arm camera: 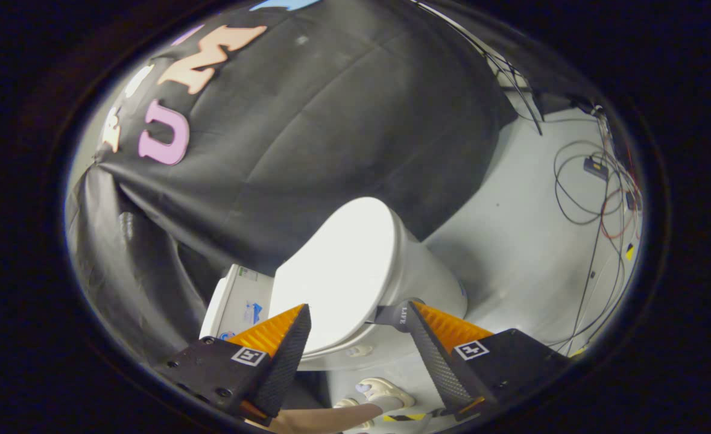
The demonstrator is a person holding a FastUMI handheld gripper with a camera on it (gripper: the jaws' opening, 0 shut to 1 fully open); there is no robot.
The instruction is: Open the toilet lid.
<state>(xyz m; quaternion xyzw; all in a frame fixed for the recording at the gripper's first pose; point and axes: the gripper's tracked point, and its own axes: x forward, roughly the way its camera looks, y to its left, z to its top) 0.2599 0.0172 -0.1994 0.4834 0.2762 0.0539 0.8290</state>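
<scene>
The gripper (pixel 360 313) has its two orange-and-black fingers spread wide apart, gripping nothing. The left finger tip (pixel 298 316) lies over the near edge of the toilet lid (pixel 337 271), and the right finger tip (pixel 418 310) sits beside a grey strap loop (pixel 391 314) at the lid's rim; whether either touches cannot be told. The lid is white, closed flat on the seat, and lies between the fingers and just ahead of them. The toilet bowl (pixel 424 271) curves away to the right of the lid, and the white tank (pixel 234 301) stands behind the left finger. Below, between the fingers, a person's leg and a pale shoe (pixel 382 390) rest on the grey floor (pixel 524 241). Beyond the toilet, loose cables (pixel 590 193) lie across the floor, and black cloth (pixel 331 120) hangs behind the toilet
</scene>
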